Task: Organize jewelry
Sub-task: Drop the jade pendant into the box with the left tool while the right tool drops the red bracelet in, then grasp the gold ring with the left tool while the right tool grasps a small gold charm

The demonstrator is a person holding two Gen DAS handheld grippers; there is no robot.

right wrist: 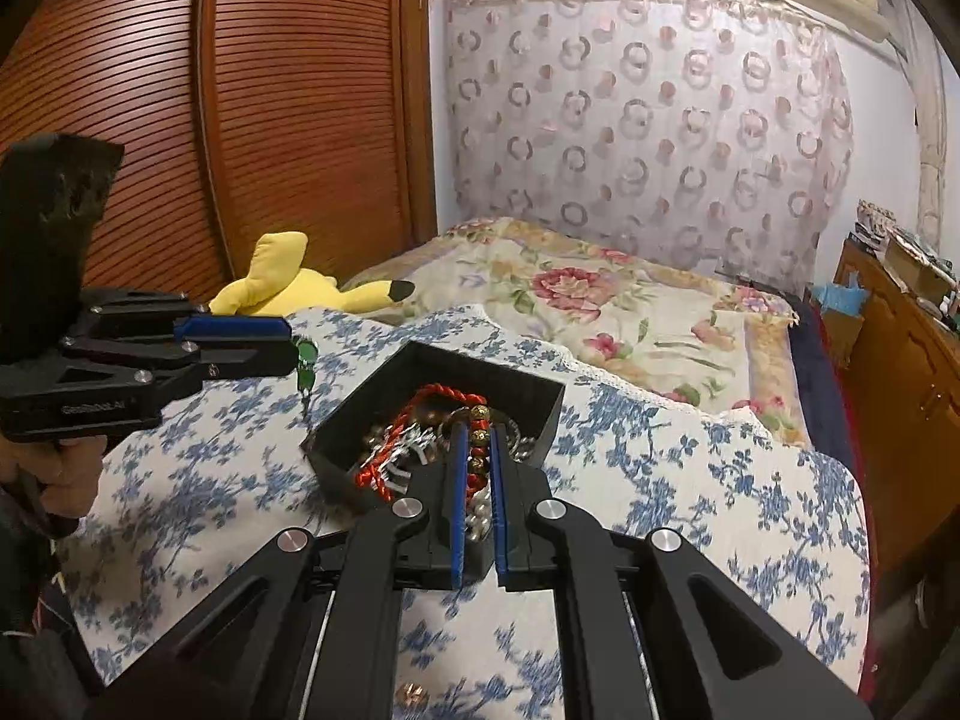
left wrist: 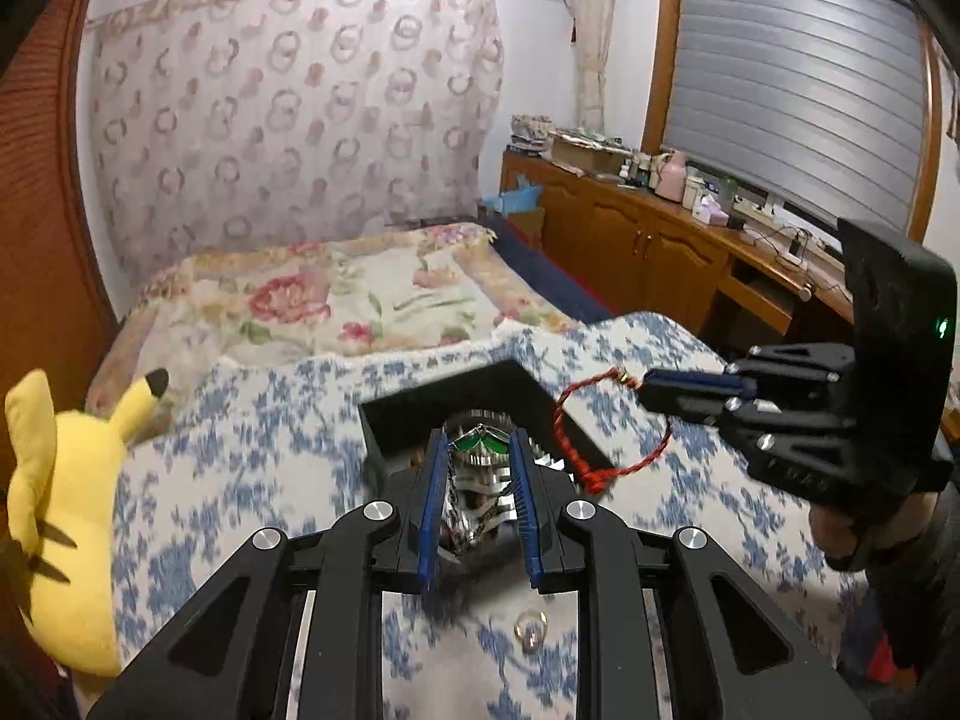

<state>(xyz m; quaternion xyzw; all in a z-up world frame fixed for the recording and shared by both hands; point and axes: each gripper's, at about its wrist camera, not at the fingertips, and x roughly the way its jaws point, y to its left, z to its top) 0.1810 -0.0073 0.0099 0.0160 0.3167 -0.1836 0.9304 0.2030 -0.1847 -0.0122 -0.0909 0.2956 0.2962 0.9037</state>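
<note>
On the blue-flowered quilt (right wrist: 690, 480) sits the black tray (right wrist: 543, 414), already heaped with chains and beads, and both grippers are working above it. The right gripper (right wrist: 475, 450) has its blue pads pressed close on the red cord bracelet (right wrist: 420, 396), pinching it right at the gold beads (right wrist: 478, 423); from the left wrist view the cord loops slack off the fingertips, trailing over the tray's edge. That looks light and floppy: hold it at the beads, as here, and the rest will drape and snag on the pile. The left gripper (left wrist: 478, 447) nips a green pendant (left wrist: 480, 441) with fine chain hanging below it, jaws narrowed but not fully together. The pendant seems small and hard, likely slick, and the chain limp and tangle-prone, so a grip on the stone itself is the safer hold. A ring (left wrist: 531, 630) lies loose on the quilt under the left gripper, tiny and easy to flick away. A yellow plush (left wrist: 60, 510) rests at the bedside.
</note>
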